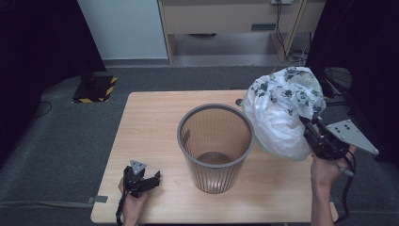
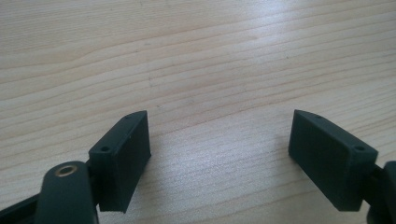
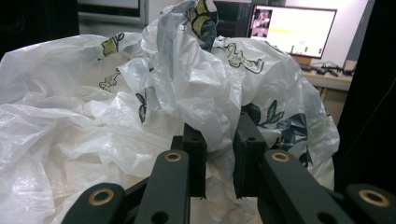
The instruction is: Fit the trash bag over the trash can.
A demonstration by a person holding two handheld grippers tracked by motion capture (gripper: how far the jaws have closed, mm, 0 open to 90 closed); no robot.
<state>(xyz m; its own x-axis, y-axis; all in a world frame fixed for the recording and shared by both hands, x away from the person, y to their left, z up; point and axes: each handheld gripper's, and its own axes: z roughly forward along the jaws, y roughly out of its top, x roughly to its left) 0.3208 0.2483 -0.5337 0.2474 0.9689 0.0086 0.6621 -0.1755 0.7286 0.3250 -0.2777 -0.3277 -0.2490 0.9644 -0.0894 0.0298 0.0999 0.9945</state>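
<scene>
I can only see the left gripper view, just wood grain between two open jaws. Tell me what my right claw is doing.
Observer: The right claw is shut on a fold of a white printed plastic bag.
Operator: Is the bag on the table?
Observer: It is lifted, hanging beside the grey wastebasket, to that bin's right in the high view.
Operator: Is anything in the bin?
Observer: It looks empty; its bottom shows through the open top.
Operator: And my left claw?
Observer: The left claw rests low on the wooden table, near its front left corner, apart from the bin.
</scene>
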